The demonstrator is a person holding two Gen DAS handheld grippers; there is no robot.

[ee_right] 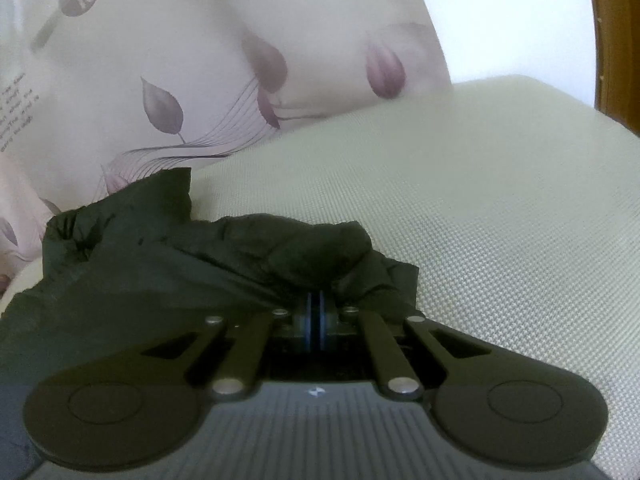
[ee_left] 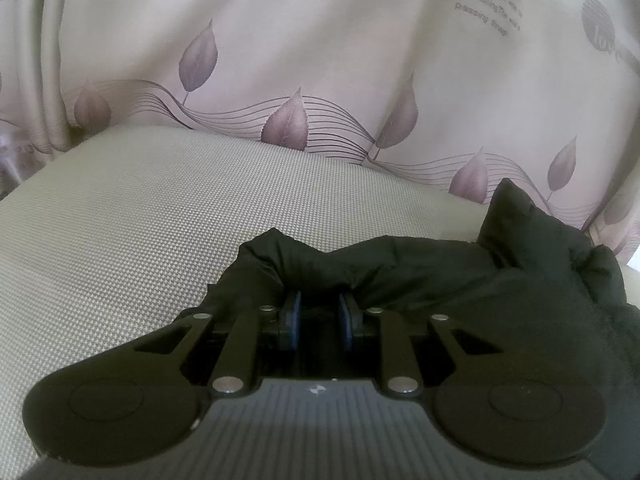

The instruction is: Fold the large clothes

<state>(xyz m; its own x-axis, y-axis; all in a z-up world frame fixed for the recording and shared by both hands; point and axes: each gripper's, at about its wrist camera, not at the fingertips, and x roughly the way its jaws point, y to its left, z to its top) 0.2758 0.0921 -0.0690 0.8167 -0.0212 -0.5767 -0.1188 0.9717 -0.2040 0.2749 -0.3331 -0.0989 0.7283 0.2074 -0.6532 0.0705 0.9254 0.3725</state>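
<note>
A black garment (ee_left: 460,276) lies bunched on a pale woven bed surface (ee_left: 160,216). In the left wrist view my left gripper (ee_left: 319,300) has its blue pads a little apart with a fold of the garment between and over their tips. In the right wrist view the same black garment (ee_right: 224,252) spreads to the left, and my right gripper (ee_right: 315,300) is shut on its edge, pads nearly together. The fingertips of both grippers are hidden under cloth.
A cream curtain (ee_left: 320,60) with purple leaves and printed text hangs right behind the bed; it also shows in the right wrist view (ee_right: 160,60). A white wall (ee_right: 500,12) and a brown wooden frame (ee_right: 612,40) stand at the far right.
</note>
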